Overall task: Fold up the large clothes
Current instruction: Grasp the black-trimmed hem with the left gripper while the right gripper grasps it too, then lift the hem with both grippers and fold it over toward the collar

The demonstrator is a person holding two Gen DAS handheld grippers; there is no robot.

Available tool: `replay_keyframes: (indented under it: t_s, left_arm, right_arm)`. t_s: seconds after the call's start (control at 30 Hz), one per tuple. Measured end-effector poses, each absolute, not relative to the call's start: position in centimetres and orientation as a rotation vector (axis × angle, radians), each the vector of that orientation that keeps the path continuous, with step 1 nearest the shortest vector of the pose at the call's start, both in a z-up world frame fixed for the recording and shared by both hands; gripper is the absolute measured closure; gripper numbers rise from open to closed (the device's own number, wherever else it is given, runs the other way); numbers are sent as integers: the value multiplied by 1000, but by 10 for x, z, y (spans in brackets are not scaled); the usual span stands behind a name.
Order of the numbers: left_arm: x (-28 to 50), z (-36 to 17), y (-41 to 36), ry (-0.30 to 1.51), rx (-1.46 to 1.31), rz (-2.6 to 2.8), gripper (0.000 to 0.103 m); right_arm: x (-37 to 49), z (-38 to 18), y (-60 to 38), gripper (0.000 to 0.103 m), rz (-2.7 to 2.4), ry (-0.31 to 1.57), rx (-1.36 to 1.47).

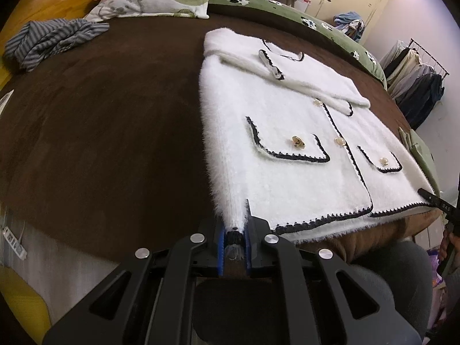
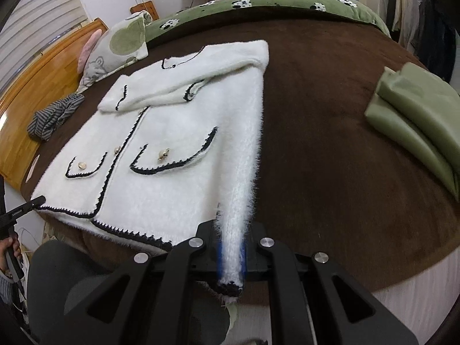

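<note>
Folding is at the step where the bottom of the white fluffy cardigan (image 1: 287,132) gets picked up from the brown bed (image 1: 100,129). On the left, a bottom corner is pinched tight in the left gripper (image 1: 234,241), its fingers closed on the fuzzy hem. On the right, the other bottom corner is squeezed just as tight by the right gripper (image 2: 231,261). Both sleeves are already laid across the chest. Next, the hem probably needs to be carried up toward the collar, both corners kept even.

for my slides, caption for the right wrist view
Right gripper shut on the white cardigan's hem corner on the brown bed.
</note>
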State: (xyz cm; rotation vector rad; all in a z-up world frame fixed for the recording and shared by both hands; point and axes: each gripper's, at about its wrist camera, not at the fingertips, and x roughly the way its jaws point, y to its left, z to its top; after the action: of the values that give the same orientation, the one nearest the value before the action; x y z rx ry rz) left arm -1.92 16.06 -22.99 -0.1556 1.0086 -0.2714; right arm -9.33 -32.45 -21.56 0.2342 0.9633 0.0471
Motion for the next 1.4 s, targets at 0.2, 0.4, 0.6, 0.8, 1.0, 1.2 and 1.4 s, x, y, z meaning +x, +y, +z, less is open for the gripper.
replay_keyframes:
  t_s: [0.2,0.4,0.6,0.8,1.0,1.2,1.4]
  left_arm:
    - [-17,-242,160,1026,-155,-252,91]
    - [-10,-222,161,976,-172,-241,91]
    - [29,-188,160,900,-170,-219,91]
    - [97,-144,141,823,-112,-228,91]
    - [190,-108,119,749,-57,-205,91]
    - [296,-111,116,758,-98,-110,91]
    - [405,-167,91,896,-51,-80,91]
  right_arm:
    - [-85,-210,-322,94,35,954,218]
    - [-70,-184,-321,94,27,909,136]
    - [-23,-144,-328,94,17,847,92]
    - [50,-110,-330,94,8,798,44]
    - [142,-91,-343,94,-37,764,39]
    - [250,-100,-359,94,-82,785,39]
    - [347,-158,-368,94,-110,881,57]
